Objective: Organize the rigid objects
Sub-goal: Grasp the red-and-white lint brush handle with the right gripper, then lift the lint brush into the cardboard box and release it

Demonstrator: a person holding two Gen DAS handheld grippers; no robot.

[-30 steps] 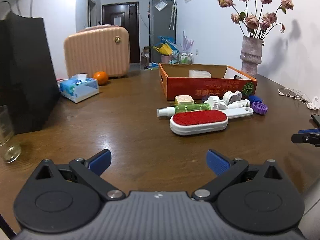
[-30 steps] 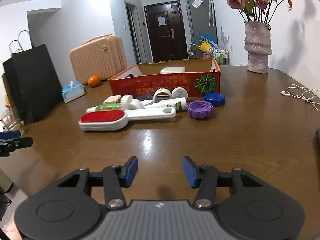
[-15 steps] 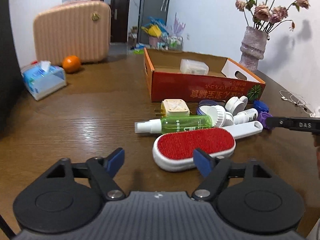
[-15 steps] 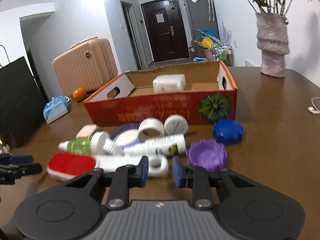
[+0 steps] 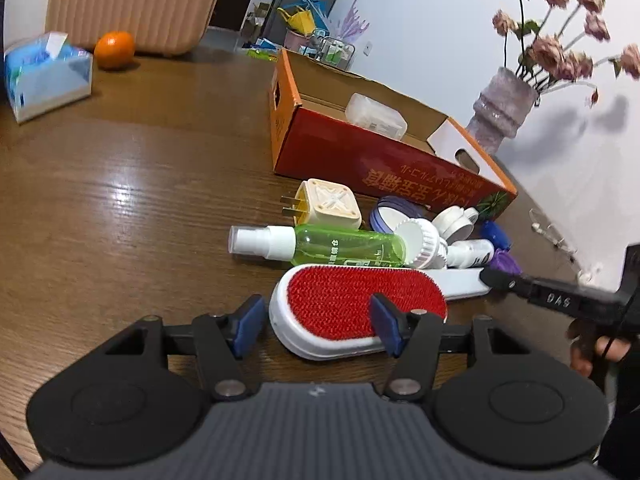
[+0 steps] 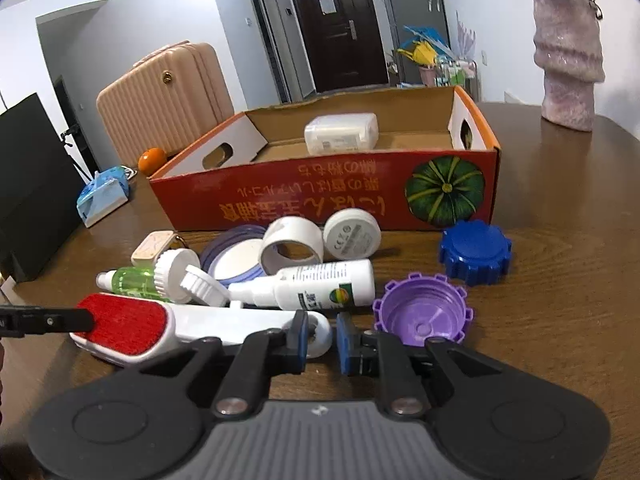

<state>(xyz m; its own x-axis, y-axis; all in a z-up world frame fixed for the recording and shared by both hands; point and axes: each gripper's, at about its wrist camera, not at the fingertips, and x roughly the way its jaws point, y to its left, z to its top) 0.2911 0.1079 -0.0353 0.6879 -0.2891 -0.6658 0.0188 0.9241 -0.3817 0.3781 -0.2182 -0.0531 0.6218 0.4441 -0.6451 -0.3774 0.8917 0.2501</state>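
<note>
Clutter lies in a loose heap on the brown table (image 5: pixel 120 168), just near of an open red cardboard box (image 6: pixel 320 196) that holds one white plastic case (image 6: pixel 341 133). Nearest in the heap is a lint brush (image 5: pixel 360 304) with a red pad and a white handle, lying flat. The left gripper (image 5: pixel 316 326) has its jaws wide apart around the red end of the brush; one blue pad sits just left of the brush head and the other overlaps its red face, and whether either touches cannot be told. The right gripper (image 6: pixel 322 340) has its jaws only narrowly parted at the looped end of the white handle (image 6: pixel 248 322), holding nothing that can be made out.

Just far of the brush lie a green spray bottle (image 5: pixel 320 246), a white bottle (image 6: pixel 316 290) on its side, a beige plug (image 5: pixel 326 204), a white ring (image 6: pixel 294 244), a white round jar (image 6: pixel 351 234) and a purple-rimmed lid (image 6: pixel 236 256). To the right sit a purple cap (image 6: pixel 422 312), open side up, and a blue cap (image 6: pixel 475 251) beyond it. Far left on the table are a tissue box (image 5: pixel 46 74), an orange (image 5: pixel 115 50) and a pink suitcase (image 6: pixel 168 96); a vase (image 6: pixel 568 60) stands far right.
</note>
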